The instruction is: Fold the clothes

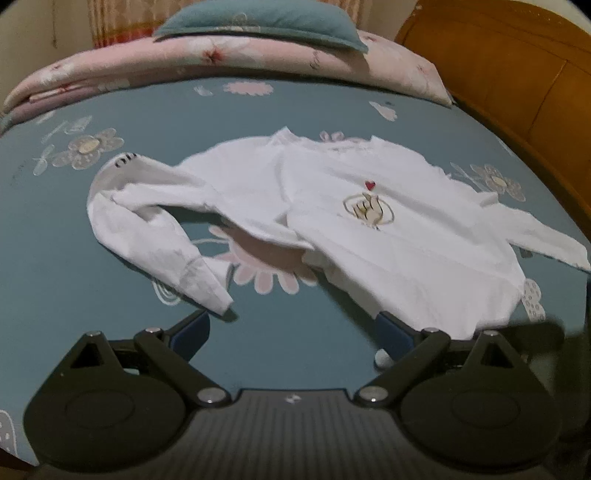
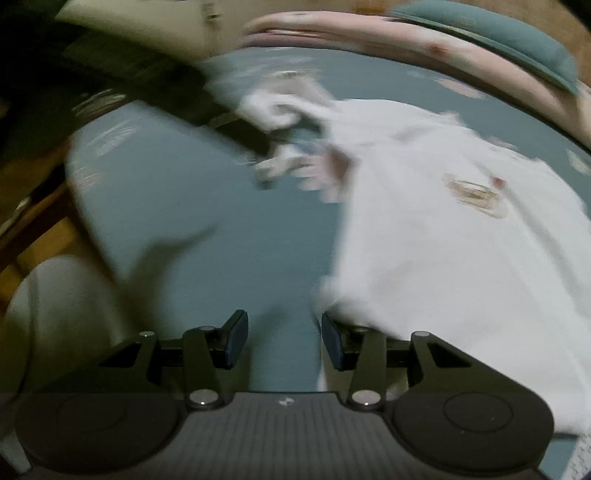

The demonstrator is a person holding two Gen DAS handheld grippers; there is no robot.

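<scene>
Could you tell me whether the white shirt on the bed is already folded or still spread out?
Mostly spread out. The white shirt lies flat, print up, on the bedsheet; only its left sleeve is bent back and crumpled.

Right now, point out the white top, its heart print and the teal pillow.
white top (image 1: 388,258): left wrist view, front panel.
heart print (image 1: 369,184): left wrist view, the red heart itself.
teal pillow (image 1: 258,18): left wrist view, its top face.

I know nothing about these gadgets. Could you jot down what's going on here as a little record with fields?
place: bed with a blue flowered sheet
garment: white shirt, spread out, not yet folded
print: small hand and red heart on the chest
sleeve: one sleeve bent back on itself
bedding: pink quilt with a blue pillow on top
left gripper: open, holding nothing
right gripper: open, at the shirt's edge; view blurred
</scene>
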